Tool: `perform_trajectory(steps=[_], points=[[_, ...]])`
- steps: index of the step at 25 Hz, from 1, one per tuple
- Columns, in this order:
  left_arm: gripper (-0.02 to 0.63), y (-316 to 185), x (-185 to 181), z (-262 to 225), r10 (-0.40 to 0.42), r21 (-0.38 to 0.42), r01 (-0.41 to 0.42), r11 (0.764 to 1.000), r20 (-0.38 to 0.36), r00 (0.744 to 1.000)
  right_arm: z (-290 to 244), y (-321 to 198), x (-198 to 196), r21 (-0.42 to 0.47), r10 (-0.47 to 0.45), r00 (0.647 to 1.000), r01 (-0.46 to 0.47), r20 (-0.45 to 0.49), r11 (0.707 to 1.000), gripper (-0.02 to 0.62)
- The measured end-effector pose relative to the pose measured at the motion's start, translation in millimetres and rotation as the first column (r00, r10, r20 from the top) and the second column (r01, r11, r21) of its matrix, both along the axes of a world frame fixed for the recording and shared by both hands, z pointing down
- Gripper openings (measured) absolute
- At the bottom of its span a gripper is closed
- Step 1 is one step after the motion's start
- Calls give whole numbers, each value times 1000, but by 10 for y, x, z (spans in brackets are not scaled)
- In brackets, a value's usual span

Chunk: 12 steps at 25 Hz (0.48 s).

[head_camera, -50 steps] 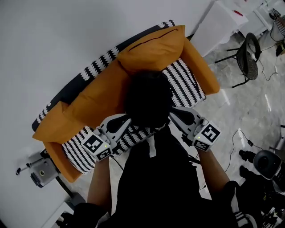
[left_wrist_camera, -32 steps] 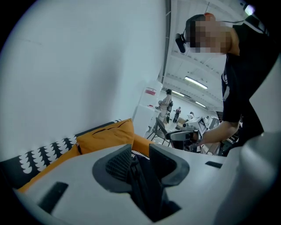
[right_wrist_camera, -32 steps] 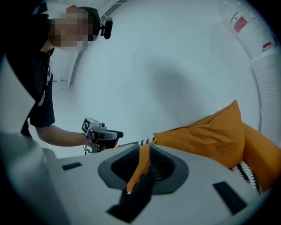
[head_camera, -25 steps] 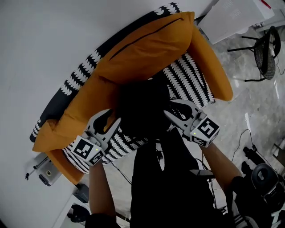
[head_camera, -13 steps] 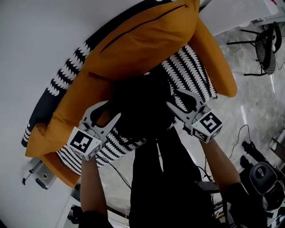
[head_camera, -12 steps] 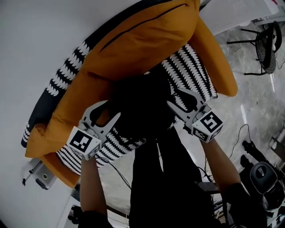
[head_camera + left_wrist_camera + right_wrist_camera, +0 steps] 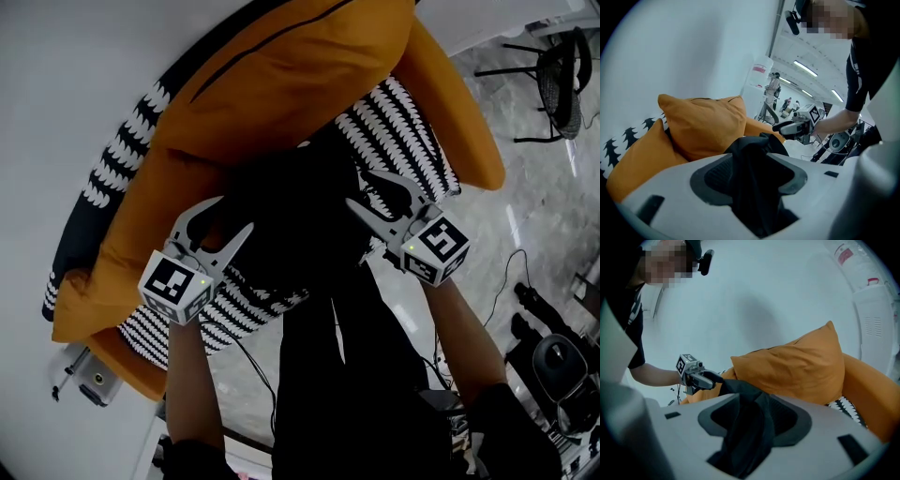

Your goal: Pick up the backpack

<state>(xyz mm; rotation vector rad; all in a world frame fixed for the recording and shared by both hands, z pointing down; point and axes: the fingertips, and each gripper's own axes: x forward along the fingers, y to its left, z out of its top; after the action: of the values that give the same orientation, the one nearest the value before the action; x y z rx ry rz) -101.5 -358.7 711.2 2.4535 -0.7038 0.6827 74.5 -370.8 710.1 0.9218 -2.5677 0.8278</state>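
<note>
The black backpack rests on the black-and-white seat of an orange sofa, in front of the big orange cushion. My left gripper is at the bag's left side and my right gripper at its right side. Both sets of jaws have just been opening and stand wide. A fold of black fabric still hangs loose in the gap of the left gripper. Black fabric lies the same way in the right gripper. The dark pads show on both sides of it.
The sofa stands against a white wall. A black chair is on the tiled floor at the upper right, with cables and dark equipment to the right. A grey device sits by the sofa's near left corner.
Both grippers have sunk toward the sofa seat with the backpack between them. Their jaws have spread wider apart, and the bag now sits lower on the seat.
</note>
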Motion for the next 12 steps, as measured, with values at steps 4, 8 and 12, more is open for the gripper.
perform_trajectory(steps=[4,8,12], points=[[209,22,-10,57,8,-10,-8,1000,13,1000,121,69,-53,-33,-4,1000,3,-22,999,181],[209,73,2,14,18,-9,-18,1000,39,999,138,200,-64,-72,-16,999,13,-31,997,182],[209,124,21,78,35,-12,-35,999,68,997,195,260,-88,-87,-19,999,17,-32,996,181]])
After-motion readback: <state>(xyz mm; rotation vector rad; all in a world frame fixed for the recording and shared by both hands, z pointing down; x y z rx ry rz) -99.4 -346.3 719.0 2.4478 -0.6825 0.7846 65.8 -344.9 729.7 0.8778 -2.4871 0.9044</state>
